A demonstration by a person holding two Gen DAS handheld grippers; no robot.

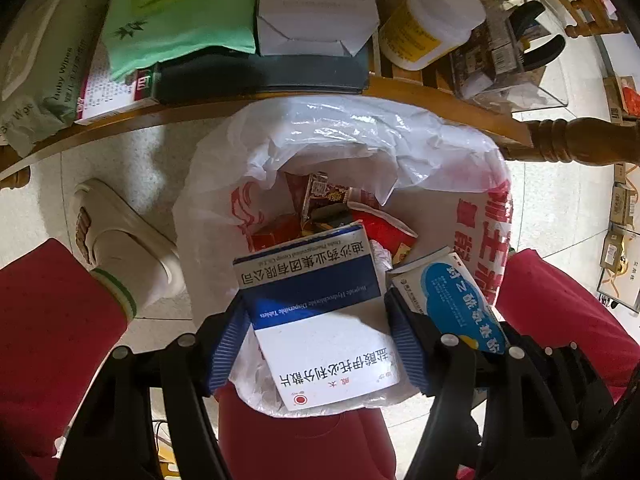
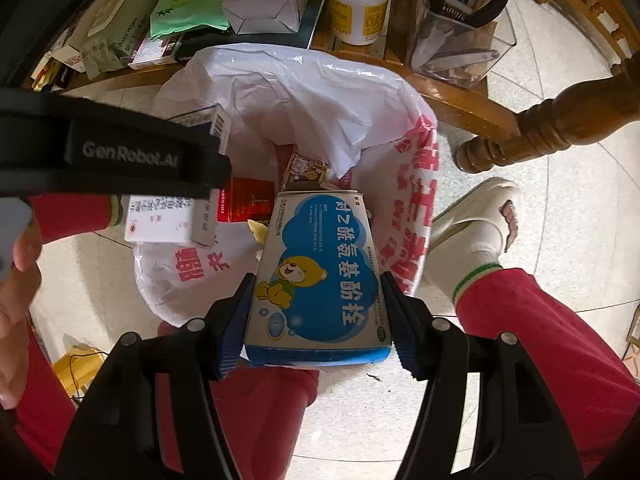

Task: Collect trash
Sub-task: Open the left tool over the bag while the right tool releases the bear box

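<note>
My left gripper is shut on a blue-and-white medicine box and holds it over the open mouth of a white plastic bag with red print. My right gripper is shut on a light-blue box with a cartoon bear and holds it over the same bag. The bear box also shows at the right in the left wrist view. The left gripper and its box show at the left in the right wrist view. Red packets and wrappers lie inside the bag.
A wooden table edge runs above the bag, carrying wipes packs, a white carton, a pill bottle and a clear holder with pliers. A carved table leg, slippered feet and red-trousered legs flank the bag.
</note>
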